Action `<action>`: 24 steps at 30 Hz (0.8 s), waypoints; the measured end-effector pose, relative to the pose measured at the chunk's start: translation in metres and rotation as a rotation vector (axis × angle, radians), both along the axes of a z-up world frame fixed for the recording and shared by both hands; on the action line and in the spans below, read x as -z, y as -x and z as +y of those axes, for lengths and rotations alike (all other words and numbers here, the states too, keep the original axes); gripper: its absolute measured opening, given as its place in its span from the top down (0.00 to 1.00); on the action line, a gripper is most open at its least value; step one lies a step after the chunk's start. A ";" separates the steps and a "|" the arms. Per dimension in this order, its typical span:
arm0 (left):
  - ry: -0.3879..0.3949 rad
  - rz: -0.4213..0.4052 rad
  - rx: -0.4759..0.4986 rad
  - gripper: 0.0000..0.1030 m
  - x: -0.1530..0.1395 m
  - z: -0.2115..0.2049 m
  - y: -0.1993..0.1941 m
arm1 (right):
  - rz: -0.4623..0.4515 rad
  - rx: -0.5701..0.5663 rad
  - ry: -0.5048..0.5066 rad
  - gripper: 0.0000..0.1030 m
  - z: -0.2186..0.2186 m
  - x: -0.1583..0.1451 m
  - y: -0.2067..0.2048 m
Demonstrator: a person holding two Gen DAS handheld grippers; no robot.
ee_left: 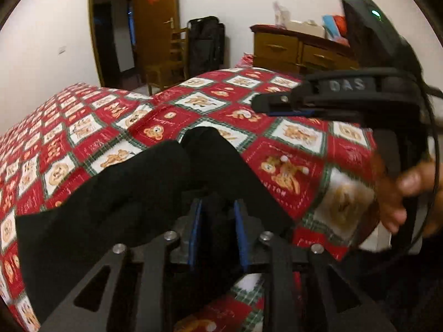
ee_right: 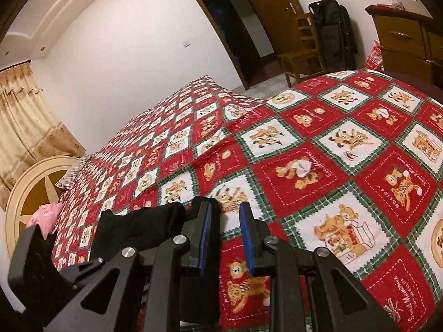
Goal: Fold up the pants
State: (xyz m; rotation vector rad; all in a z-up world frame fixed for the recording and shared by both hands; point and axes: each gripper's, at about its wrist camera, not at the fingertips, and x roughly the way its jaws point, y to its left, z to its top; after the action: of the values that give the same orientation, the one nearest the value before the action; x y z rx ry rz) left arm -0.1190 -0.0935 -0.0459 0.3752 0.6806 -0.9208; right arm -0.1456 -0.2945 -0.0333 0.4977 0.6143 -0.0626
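Left wrist only — pants [ee_left: 144,182] gripped.

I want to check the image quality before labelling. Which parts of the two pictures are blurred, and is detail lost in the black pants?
Left wrist view: the right gripper and the hand holding it are smeared by motion blur, and the black pants read as one flat dark mass with almost no visible folds. Right wrist view: sharper overall; the bedspread pattern is crisp, though fisheye distortion curves the door frame.
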 end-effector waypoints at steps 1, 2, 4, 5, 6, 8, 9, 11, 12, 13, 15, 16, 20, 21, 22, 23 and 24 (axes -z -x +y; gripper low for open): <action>0.004 -0.011 0.004 0.67 -0.005 0.004 0.001 | -0.007 -0.013 -0.004 0.76 0.002 -0.002 0.000; 0.015 -0.028 0.001 0.50 -0.012 0.009 0.001 | -0.012 -0.037 -0.020 0.71 0.005 -0.005 0.000; 0.057 -0.090 -0.045 0.25 -0.033 0.029 0.000 | -0.033 -0.085 -0.056 0.43 0.013 -0.008 0.001; 0.081 -0.110 -0.071 0.17 -0.043 0.040 -0.005 | -0.047 -0.114 -0.068 0.40 0.019 -0.009 0.002; 0.113 -0.114 -0.096 0.14 -0.054 0.055 -0.010 | -0.050 -0.153 -0.074 0.39 0.026 -0.008 0.002; 0.165 -0.113 -0.162 0.09 -0.068 0.081 -0.022 | -0.019 -0.237 -0.059 0.39 0.046 -0.004 -0.004; 0.177 -0.119 -0.222 0.07 -0.073 0.094 -0.031 | 0.006 -0.267 -0.027 0.39 0.058 0.000 -0.008; 0.169 -0.120 -0.357 0.06 -0.071 0.116 -0.053 | 0.044 -0.301 0.024 0.39 0.076 0.008 -0.016; 0.160 -0.105 -0.403 0.06 -0.066 0.123 -0.062 | 0.068 -0.307 0.045 0.39 0.083 0.012 -0.021; 0.144 -0.080 -0.456 0.06 -0.060 0.129 -0.070 | 0.101 -0.306 0.069 0.39 0.088 0.019 -0.026; 0.113 -0.032 -0.536 0.07 -0.045 0.137 -0.083 | 0.147 -0.324 0.084 0.39 0.096 0.030 -0.034; 0.097 -0.012 -0.570 0.07 -0.038 0.140 -0.087 | 0.173 -0.336 0.106 0.39 0.101 0.036 -0.036; 0.033 0.050 -0.651 0.07 -0.013 0.150 -0.091 | 0.235 -0.336 0.224 0.44 0.116 0.048 -0.033; 0.021 0.054 -0.660 0.07 -0.009 0.153 -0.090 | 0.237 -0.342 0.238 0.49 0.116 0.048 -0.032; 0.010 0.058 -0.669 0.07 -0.007 0.155 -0.088 | 0.236 -0.354 0.238 0.54 0.115 0.048 -0.030; 0.004 0.069 -0.682 0.07 -0.004 0.159 -0.087 | 0.235 -0.363 0.227 0.60 0.113 0.048 -0.029; 0.006 0.080 -0.691 0.07 -0.003 0.162 -0.088 | 0.238 -0.382 0.213 0.70 0.113 0.047 -0.026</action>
State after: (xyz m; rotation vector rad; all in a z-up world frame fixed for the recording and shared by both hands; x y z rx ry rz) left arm -0.0308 0.0688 -0.0433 0.0781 0.8083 -0.2802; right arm -0.1195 -0.1820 -0.0806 0.1609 0.9165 0.1759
